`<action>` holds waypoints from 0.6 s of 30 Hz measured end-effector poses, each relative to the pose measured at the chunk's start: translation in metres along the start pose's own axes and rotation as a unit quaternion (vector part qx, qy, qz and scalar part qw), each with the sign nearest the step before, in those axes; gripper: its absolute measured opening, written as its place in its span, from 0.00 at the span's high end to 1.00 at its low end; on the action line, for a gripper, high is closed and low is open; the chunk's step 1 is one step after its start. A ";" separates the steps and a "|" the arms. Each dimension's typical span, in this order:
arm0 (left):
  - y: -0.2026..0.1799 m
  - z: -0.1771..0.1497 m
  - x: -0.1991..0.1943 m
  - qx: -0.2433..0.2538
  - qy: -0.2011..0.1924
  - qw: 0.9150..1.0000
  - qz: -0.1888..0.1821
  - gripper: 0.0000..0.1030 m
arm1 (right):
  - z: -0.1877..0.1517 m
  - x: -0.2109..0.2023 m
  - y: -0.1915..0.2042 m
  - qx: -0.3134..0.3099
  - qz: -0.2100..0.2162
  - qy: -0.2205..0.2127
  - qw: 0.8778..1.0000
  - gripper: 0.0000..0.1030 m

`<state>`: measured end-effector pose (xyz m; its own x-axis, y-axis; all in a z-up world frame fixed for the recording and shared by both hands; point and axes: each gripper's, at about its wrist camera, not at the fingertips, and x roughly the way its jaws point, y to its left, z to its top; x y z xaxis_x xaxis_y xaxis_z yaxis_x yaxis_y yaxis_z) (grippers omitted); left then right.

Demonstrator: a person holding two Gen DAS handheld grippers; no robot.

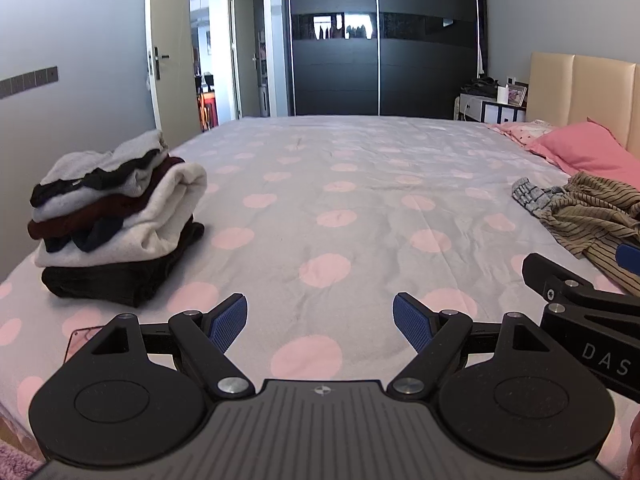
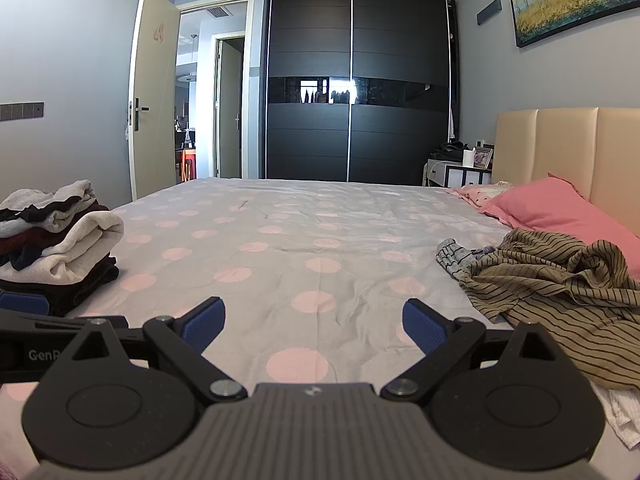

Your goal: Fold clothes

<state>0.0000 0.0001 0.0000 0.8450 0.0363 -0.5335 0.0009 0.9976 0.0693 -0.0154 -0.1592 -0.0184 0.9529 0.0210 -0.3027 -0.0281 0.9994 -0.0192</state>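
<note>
Left wrist view. Left gripper (image 1: 320, 326) low in the frame, jaws spread wide, blue ribbed pads (image 1: 227, 322) holding nothing, over a grey bedsheet with pale pink dots (image 1: 320, 184). Left of frame: neat stack of folded clothes (image 1: 116, 216), black at the bottom, cream, maroon, navy and grey layers above, resting on the sheet. Right edge: crumpled olive-tan shirt with dark stripes (image 1: 592, 216), unfolded, and touching its left side a small grey-and-white checked garment (image 1: 530, 194). Behind these, a pink pillow (image 1: 580, 152) against a beige padded headboard (image 1: 580, 92). Black body of the right gripper (image 1: 592, 312) enters at lower right; its fingertips run out of frame. Dark sliding wardrobe (image 1: 380, 40) at upper centre.

Right wrist view. Right gripper (image 2: 314, 322) at the bottom, jaws spread apart, empty, above the dotted sheet. Striped shirt (image 2: 560, 288) lies bunched at right, just beside the right finger's linkage, not touching the pads. Checked garment (image 2: 454, 258) at its upper left. Folded stack (image 2: 60, 240) at the left edge. Part of the left gripper's black body (image 2: 48, 344) shows at lower left. Framed yellow landscape painting (image 2: 576, 0) at upper right.
</note>
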 end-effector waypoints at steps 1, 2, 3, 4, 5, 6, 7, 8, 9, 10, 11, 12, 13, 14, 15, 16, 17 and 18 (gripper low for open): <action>0.001 0.000 0.000 -0.005 0.001 1.000 -0.002 0.22 | 0.000 0.000 0.000 0.000 0.000 0.000 1.000 0.06; 0.002 0.000 0.000 -0.010 0.001 1.000 -0.004 0.23 | 0.000 -0.001 0.001 -0.001 0.000 -0.001 1.000 0.06; 0.003 0.001 -0.001 -0.016 0.002 1.000 -0.006 0.24 | -0.001 -0.001 0.001 -0.001 0.000 -0.001 1.000 0.06; 0.004 0.001 -0.001 -0.021 0.002 1.000 -0.008 0.24 | -0.001 -0.001 0.002 -0.002 0.000 -0.002 1.000 0.06; 0.004 0.001 -0.001 -0.026 0.003 1.000 -0.010 0.24 | 0.000 -0.001 0.005 -0.004 -0.002 -0.002 1.000 0.06; 0.005 0.001 -0.001 -0.031 0.004 0.999 -0.011 0.24 | 0.000 -0.001 0.007 -0.006 -0.003 -0.003 1.000 0.06; 0.006 0.001 -0.001 -0.037 0.004 0.999 -0.013 0.24 | -0.001 -0.003 0.008 -0.003 -0.001 -0.005 1.000 0.06; 0.007 0.002 -0.002 -0.042 0.005 0.999 -0.015 0.24 | -0.002 -0.005 0.009 0.000 0.002 -0.008 1.000 0.06; 0.008 0.002 -0.002 -0.047 0.005 0.999 -0.017 0.24 | -0.003 -0.006 0.009 0.004 0.004 -0.009 1.000 0.06; 0.009 0.002 -0.001 -0.050 0.004 0.999 -0.017 0.24 | -0.004 -0.006 0.008 0.006 0.005 -0.009 1.000 0.06; 0.011 0.002 0.000 -0.054 0.003 0.998 -0.018 0.24 | -0.003 -0.004 0.005 0.007 0.006 -0.010 1.000 0.06; 0.012 0.001 0.000 -0.057 0.001 0.998 -0.018 0.24 | -0.002 -0.002 0.003 0.007 0.005 -0.012 1.000 0.06; 0.008 -0.001 -0.003 -0.054 -0.002 0.998 -0.015 0.24 | -0.003 -0.003 0.004 0.005 0.001 -0.016 1.000 0.06; 0.006 -0.003 -0.004 -0.051 -0.004 0.999 -0.014 0.24 | -0.004 -0.003 0.004 0.003 -0.002 -0.018 1.000 0.06; 0.005 -0.003 -0.004 -0.050 -0.003 0.999 -0.016 0.24 | -0.004 -0.003 0.005 0.002 -0.001 -0.017 1.000 0.06; 0.005 -0.003 -0.003 -0.050 -0.002 0.999 -0.017 0.24 | -0.003 -0.003 0.005 0.002 0.001 -0.016 1.000 0.06; 0.004 -0.003 -0.003 -0.050 -0.002 0.999 -0.017 0.24 | -0.003 -0.003 0.005 0.004 0.002 -0.016 1.000 0.06; 0.004 -0.004 -0.003 -0.050 -0.002 0.999 -0.017 0.24 | -0.003 -0.004 0.005 0.005 0.003 -0.016 1.000 0.06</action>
<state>-0.0045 0.0042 -0.0011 0.8472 0.0029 -0.5313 -0.0238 0.9992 -0.0326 -0.0198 -0.1541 -0.0199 0.9619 0.0278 -0.2721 -0.0311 0.9995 -0.0080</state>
